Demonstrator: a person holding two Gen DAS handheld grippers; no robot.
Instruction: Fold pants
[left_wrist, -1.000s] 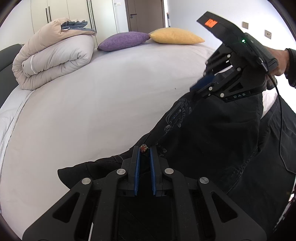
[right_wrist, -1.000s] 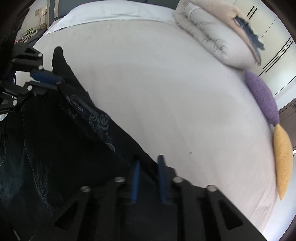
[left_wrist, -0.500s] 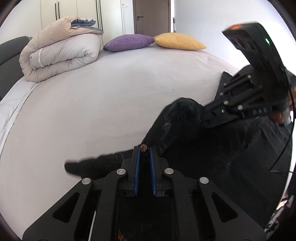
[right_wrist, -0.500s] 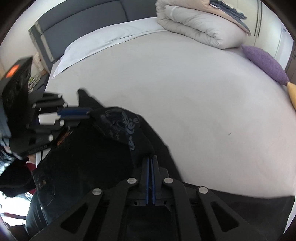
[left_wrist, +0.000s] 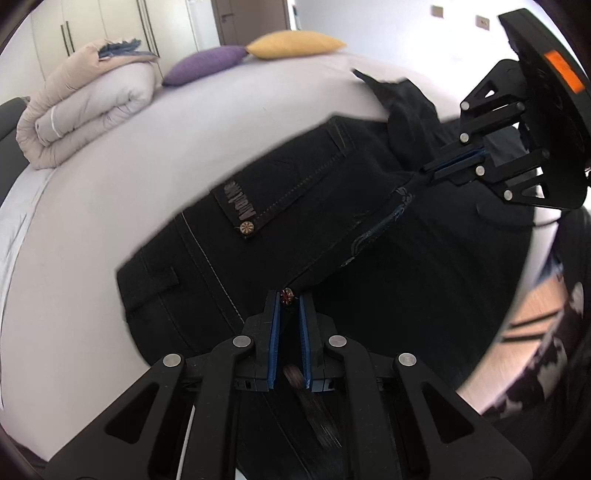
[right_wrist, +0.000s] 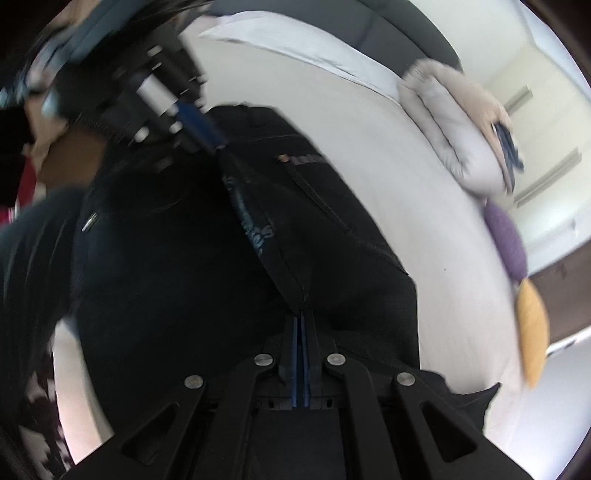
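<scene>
Nearest the left wrist camera, the left claw (left_wrist: 287, 301) has its blue pads drawn close on a fold of the black pants (left_wrist: 295, 206), pinching the cloth at a small round metal button (left_wrist: 287, 294) that sits right between the tips. From that pinch a taut edge of the pants, printed with a pale pattern, runs up and away to the right claw (left_wrist: 452, 164), whose pads are pressed flat together on the other end of the same edge. In the right wrist view the right claw (right_wrist: 300, 321) shows almost no gap between its pads, with the dark cloth rising out of them toward the left claw (right_wrist: 207, 136), though that view is blurred. Beneath the held edge the rest of the pants lies spread on the bed (left_wrist: 110, 177), back pocket and its patch (left_wrist: 240, 201) facing up. Beyond the pants, on the far side of the bed, lies a rolled duvet (left_wrist: 88, 110), and farther along from it a purple pillow (left_wrist: 203, 64) and a yellow pillow (left_wrist: 295, 44) lie side by side.
</scene>
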